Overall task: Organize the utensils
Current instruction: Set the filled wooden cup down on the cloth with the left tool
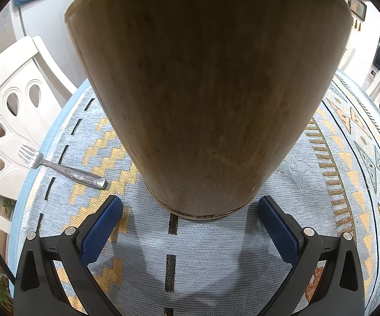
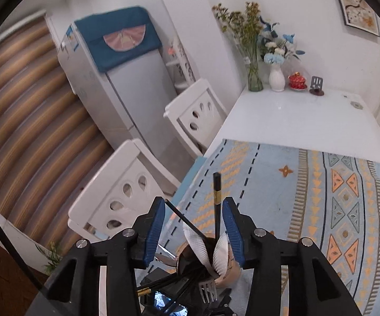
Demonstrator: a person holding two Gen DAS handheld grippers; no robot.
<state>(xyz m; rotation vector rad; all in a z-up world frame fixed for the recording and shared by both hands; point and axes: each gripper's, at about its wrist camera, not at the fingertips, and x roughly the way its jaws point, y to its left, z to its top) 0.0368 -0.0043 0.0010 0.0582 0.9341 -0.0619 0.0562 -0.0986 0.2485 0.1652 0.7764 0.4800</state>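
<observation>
Lying left of the wide-open left gripper (image 1: 190, 205), fork (image 1: 61, 167), handle toward holder (image 1: 205, 92); right gripper (image 2: 194, 226) open above.

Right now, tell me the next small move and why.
Probably take the right gripper, open above the wooden holder, toward the fork still lying on the tablecloth left of the holder; the other utensils already stand inside.
</observation>
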